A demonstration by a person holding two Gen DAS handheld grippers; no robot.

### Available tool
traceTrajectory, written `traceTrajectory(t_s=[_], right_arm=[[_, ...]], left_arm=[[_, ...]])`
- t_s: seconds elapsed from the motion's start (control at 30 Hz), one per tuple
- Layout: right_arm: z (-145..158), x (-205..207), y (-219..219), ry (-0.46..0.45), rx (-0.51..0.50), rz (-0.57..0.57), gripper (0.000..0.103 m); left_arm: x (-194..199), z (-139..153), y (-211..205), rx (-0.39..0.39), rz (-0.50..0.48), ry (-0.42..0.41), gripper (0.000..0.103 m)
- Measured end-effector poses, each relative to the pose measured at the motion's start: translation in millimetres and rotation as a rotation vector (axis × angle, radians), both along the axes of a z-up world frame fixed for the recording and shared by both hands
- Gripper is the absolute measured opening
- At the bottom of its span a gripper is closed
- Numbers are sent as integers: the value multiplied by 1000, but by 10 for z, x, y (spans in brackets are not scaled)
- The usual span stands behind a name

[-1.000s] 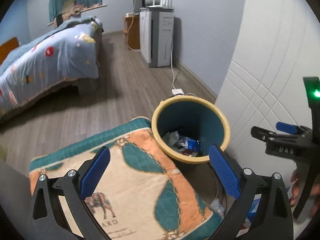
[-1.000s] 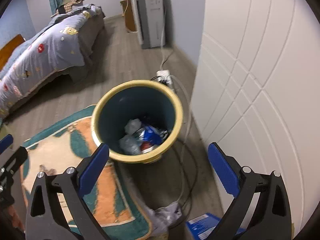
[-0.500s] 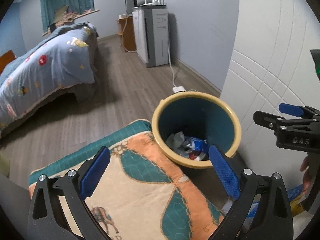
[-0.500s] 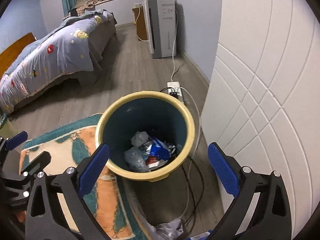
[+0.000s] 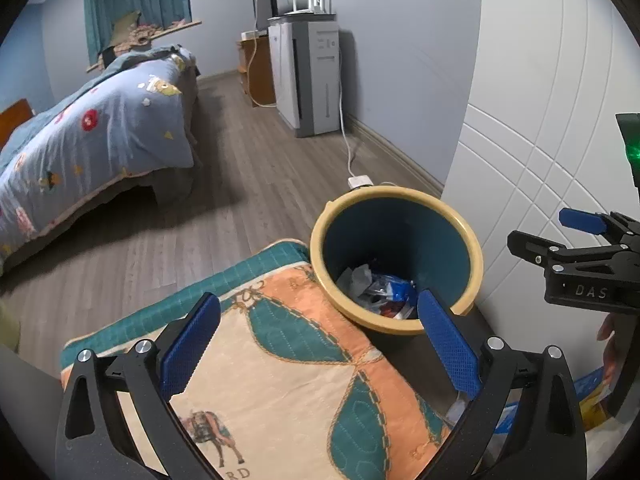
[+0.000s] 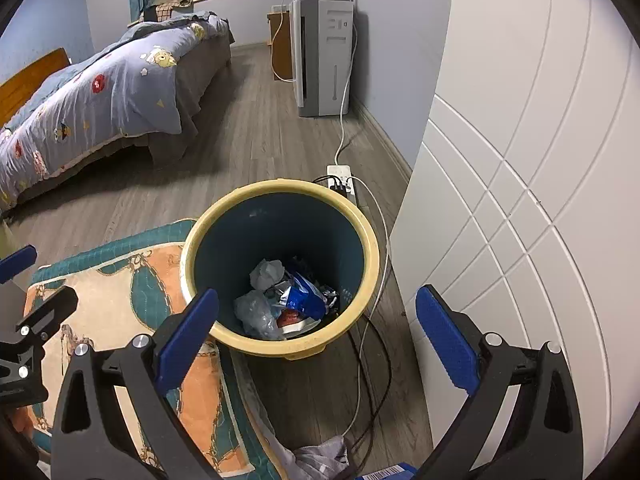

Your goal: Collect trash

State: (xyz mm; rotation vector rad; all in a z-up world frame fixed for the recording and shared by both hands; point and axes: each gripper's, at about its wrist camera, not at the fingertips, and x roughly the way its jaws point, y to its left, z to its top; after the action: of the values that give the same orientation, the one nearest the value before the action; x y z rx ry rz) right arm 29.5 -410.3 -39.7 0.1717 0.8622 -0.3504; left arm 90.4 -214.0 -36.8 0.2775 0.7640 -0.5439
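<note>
A yellow-rimmed, dark blue trash bin (image 6: pixel 374 264) stands on the wood floor by a white panelled door; it also shows in the left wrist view (image 5: pixel 476 256). Crumpled wrappers and tissue (image 6: pixel 288 300) lie inside it. My right gripper (image 6: pixel 316 328) is open and empty, raised above the bin's near rim. My left gripper (image 5: pixel 320 340) is open and empty over the patterned mat (image 5: pixel 280 380), left of the bin. Loose trash lies on the floor near the bin: a grey crumpled piece (image 6: pixel 320 458) and a blue packet (image 6: pixel 388 473).
A bed with a blue quilt (image 6: pixel 100 96) stands at the left. A white appliance (image 6: pixel 324 56) stands by the far wall, with a power strip (image 6: pixel 340 176) and cables (image 6: pixel 368 360) behind and beside the bin. The white door (image 6: pixel 520 200) closes off the right.
Both grippers have risen and drawn back from the bin; more of the room shows. Both stay open and empty.
</note>
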Motion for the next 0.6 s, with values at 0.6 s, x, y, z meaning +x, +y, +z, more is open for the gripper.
traceTrajectory(t_s=[0.6], right_arm=[[44, -3, 60, 4, -36, 5, 97]], left_arm=[[-36, 26, 55, -3, 5, -1, 98]])
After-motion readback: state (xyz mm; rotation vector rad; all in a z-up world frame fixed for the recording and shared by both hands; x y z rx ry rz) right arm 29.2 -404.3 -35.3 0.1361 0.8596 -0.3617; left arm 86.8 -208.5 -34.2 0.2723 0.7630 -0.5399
